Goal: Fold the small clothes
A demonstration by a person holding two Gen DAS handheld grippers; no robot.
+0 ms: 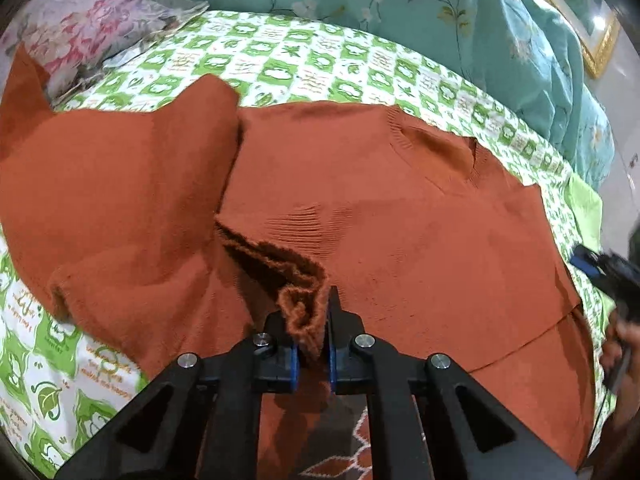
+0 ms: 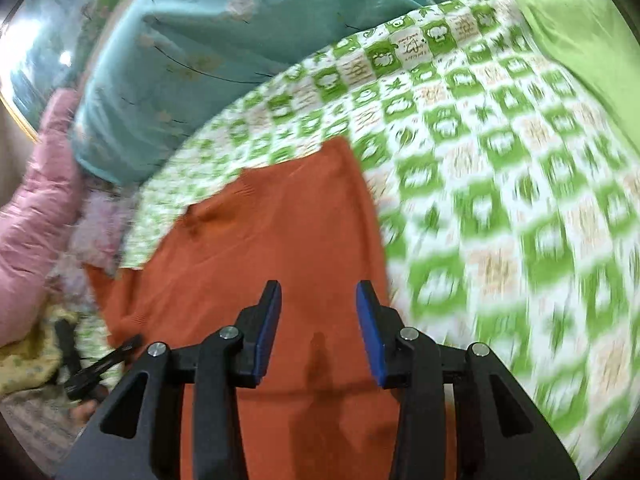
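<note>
A rust-orange knitted sweater (image 1: pixel 380 208) lies spread on a green-and-white patterned bedsheet (image 1: pixel 312 60). Its neckline (image 1: pixel 436 152) faces the far right, and one part is folded over at the left (image 1: pixel 120 200). My left gripper (image 1: pixel 310 312) is shut on a bunched edge of the sweater (image 1: pixel 300 304) and lifts it slightly. In the right wrist view the sweater (image 2: pixel 280 232) lies under my right gripper (image 2: pixel 318 300), which is open and empty just above the fabric. The view there is motion-blurred. The right gripper also shows at the right edge of the left wrist view (image 1: pixel 600 268).
A teal floral quilt (image 1: pixel 440 8) is heaped along the far side of the bed. A pink floral cloth (image 1: pixel 80 24) lies at the far left. A light green cloth (image 2: pixel 580 32) lies on the sheet. A pink padded garment (image 2: pixel 36 220) sits to the left.
</note>
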